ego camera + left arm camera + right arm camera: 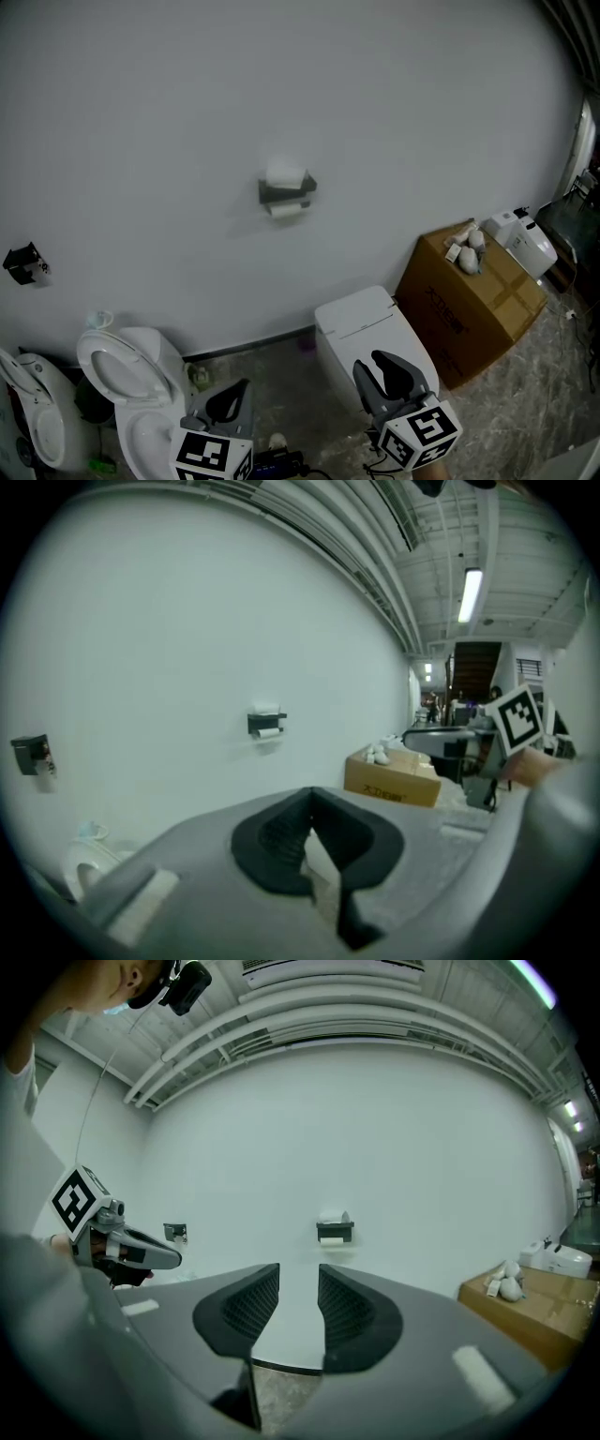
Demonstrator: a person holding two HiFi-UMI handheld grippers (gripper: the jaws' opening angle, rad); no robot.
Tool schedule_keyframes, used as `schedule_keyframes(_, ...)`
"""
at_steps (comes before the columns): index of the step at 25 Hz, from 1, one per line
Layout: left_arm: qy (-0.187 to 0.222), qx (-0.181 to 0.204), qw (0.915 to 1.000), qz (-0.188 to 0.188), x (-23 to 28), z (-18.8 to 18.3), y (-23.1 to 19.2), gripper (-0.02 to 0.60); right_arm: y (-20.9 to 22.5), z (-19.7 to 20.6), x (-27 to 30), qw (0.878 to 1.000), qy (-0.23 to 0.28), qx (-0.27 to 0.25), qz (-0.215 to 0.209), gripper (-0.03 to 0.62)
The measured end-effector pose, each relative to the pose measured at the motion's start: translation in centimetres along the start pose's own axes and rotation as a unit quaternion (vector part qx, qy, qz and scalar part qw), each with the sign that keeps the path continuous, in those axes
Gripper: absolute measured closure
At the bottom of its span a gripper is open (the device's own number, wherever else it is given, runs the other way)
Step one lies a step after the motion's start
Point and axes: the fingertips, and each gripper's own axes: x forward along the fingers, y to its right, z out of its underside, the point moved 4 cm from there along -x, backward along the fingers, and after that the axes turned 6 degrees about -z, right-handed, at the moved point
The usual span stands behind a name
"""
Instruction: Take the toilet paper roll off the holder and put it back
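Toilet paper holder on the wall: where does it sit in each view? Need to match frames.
Head view: the toilet paper holder is on the wall, just left of centre, in the upper half.
Left gripper view: left of centre, about mid-height, above the jaws.
Right gripper view: slightly right of centre, above the gap between the jaws.
Shared landmark: the cardboard box, down and right of the holder in all three.

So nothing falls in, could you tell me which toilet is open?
The round toilet at lower left, its seat raised; the boxy toilet beside the carton is shut.
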Motion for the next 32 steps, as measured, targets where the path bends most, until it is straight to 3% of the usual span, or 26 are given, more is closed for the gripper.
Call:
schedule_keyframes(18, -0.005, 0.0, 0.9996, 0.029, 12.6, -4.5, -11.5, 0.586, 4.3, -2.8, 15.6, 1.0, 0.001, -0.004, 0.024, 0.477)
schedule_keyframes(32, -0.017, -0.008, 0.9993, 0.033, 16.8, -4.7, -16.5, 0.586, 4.9, -2.8, 22.8, 1.0, -0.01, -0.009, 0.019, 0.477)
